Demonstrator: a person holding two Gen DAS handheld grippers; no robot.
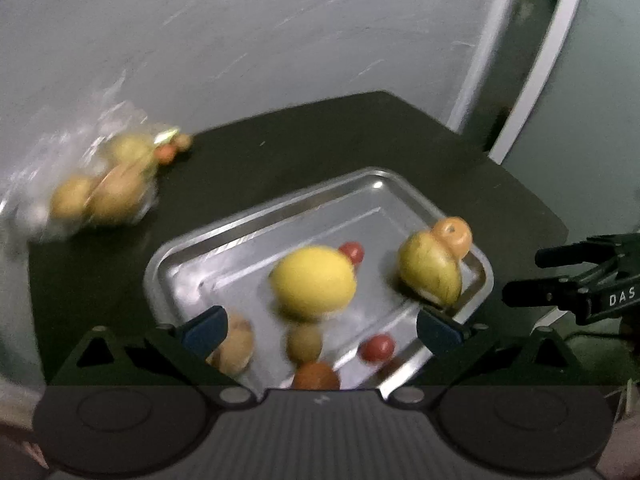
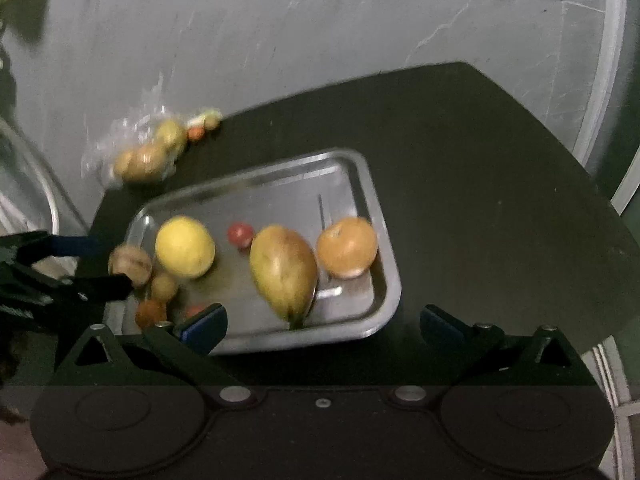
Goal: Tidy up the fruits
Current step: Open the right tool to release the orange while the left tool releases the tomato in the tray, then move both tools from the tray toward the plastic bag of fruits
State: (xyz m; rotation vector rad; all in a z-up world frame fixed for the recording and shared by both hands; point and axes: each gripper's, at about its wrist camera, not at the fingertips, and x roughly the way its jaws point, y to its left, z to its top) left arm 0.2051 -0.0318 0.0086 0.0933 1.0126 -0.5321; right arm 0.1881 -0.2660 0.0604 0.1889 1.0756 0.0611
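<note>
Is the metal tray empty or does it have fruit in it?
Not empty. The metal tray holds a lemon, mango, orange and smaller fruit.

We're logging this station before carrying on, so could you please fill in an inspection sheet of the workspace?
Surface: dark table, metal tray on it.
Job's things: lemon, mango, orange, small red and brown fruits in tray; plastic bag of fruit on table beyond tray.
Clutter: nothing seen.
Grippers: left gripper open above tray, empty; right gripper open, empty.
Cables: nothing seen.
Surroundings: grey wall behind.
</note>
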